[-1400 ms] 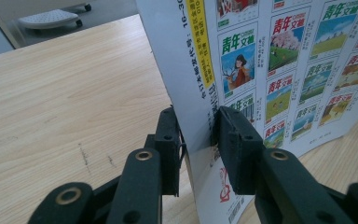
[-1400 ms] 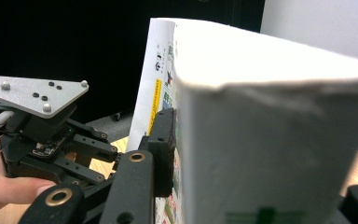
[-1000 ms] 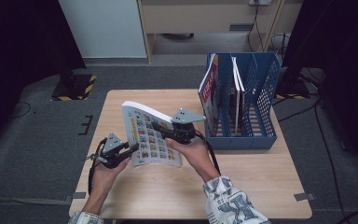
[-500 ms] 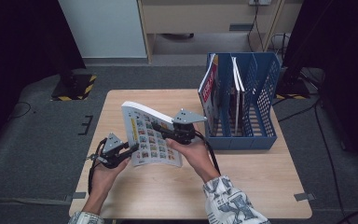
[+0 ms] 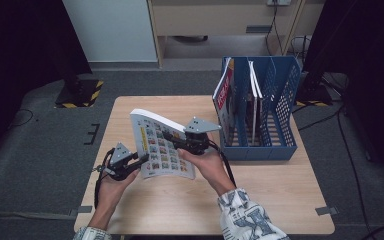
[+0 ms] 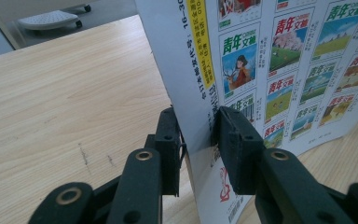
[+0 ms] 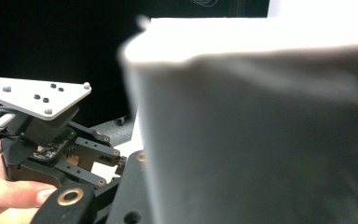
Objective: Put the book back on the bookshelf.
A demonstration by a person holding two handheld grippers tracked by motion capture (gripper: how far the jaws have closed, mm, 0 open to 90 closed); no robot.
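L gripper (image 6: 198, 154): jaws clamped on the magazine (image 6: 279, 70), one pad on each face of it, gripping near its bottom corner by the spine. Mag stands upright on edge between the jaws, cover w/ small pictures facing the right-hand jaw, lower edge just above the table (image 6: 65, 93).

R gripper (image 5: 180, 142): on the opposite side of the mag, at its upper right edge. In the right gripper view the mag's page block (image 7: 261, 126) sits blurred right against the cam; one jaw is seen at its left, the other hidden. Jaws have just been closing w/ the mag between them; from the high view they look clamped on it.

Beyond the R jaws, farther along the table: blue file rack (image 5: 280, 85) w/ a few mags standing in its slots, well apart from the held one.
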